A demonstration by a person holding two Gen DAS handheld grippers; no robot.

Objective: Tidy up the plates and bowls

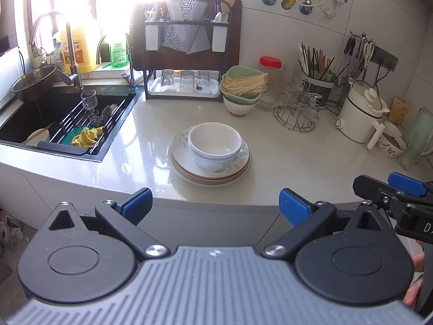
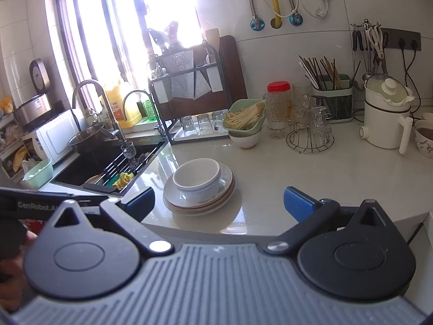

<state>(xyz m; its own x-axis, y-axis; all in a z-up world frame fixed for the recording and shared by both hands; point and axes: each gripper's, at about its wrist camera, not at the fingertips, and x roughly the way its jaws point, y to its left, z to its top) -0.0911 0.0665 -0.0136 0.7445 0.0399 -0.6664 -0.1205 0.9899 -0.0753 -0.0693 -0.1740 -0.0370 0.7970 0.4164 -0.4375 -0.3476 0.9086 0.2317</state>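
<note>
Two bowls [image 1: 214, 146] nested on perhaps three plates [image 1: 208, 174], claws clear

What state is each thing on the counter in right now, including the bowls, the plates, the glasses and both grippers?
White bowls: nested, upright, on the plates.
Plates: stacked on the counter.
Glasses: upside down on the rack tray.
Green basket: holds noodles, sits on a bowl.
Red-lidded jar: closed.
Left gripper: open, empty.
Right gripper: open, empty.
</note>
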